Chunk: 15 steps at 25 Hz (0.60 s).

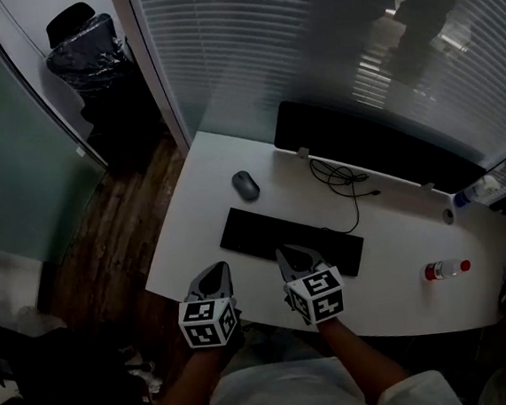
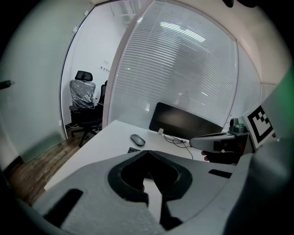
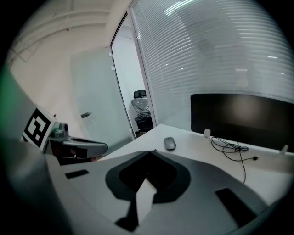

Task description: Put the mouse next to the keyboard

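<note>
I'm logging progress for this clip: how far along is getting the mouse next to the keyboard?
Done: nothing visible; the mouse lies on the desk beyond the keyboard's far left corner, apart from it. In hand: nothing; the left gripper and right gripper are shut and empty near the desk's front edge. Left: reach the mouse, grasp it, set it beside the keyboard.

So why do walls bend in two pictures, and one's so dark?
Head view: dim and murky, only the desk catches light. Left gripper view: wide lens bows the blinds, corners black. Right gripper view: same bowing, glare on the blinds.
</note>
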Motion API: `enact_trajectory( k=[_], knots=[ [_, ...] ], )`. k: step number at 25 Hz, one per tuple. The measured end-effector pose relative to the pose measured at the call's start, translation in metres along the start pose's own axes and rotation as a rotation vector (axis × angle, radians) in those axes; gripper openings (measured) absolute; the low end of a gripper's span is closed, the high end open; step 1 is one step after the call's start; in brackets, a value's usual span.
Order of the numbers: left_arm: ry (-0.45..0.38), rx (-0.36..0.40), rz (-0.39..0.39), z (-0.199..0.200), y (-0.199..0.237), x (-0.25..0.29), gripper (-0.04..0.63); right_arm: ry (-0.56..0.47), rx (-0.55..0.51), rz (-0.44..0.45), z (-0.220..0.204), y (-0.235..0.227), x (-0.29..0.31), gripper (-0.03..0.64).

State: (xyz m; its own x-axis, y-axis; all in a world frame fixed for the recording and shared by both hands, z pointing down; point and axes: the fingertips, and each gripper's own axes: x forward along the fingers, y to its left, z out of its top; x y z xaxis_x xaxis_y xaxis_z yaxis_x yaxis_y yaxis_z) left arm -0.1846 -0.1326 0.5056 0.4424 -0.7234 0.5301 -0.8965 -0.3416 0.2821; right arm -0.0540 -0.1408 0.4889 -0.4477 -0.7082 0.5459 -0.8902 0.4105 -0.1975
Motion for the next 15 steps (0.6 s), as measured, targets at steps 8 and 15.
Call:
enact_trajectory(
  k=[8, 15],
  knots=[
    [0.006, 0.006, 0.015, 0.006, 0.026, 0.032, 0.005, -0.013, -0.005, -0.017, 0.017, -0.033, 0.062, 0.003],
    [0.036, -0.007, 0.013, -0.005, 0.041, 0.049, 0.005, -0.006, 0.003, -0.029, 0.027, -0.056, 0.114, 0.019]
  ],
)
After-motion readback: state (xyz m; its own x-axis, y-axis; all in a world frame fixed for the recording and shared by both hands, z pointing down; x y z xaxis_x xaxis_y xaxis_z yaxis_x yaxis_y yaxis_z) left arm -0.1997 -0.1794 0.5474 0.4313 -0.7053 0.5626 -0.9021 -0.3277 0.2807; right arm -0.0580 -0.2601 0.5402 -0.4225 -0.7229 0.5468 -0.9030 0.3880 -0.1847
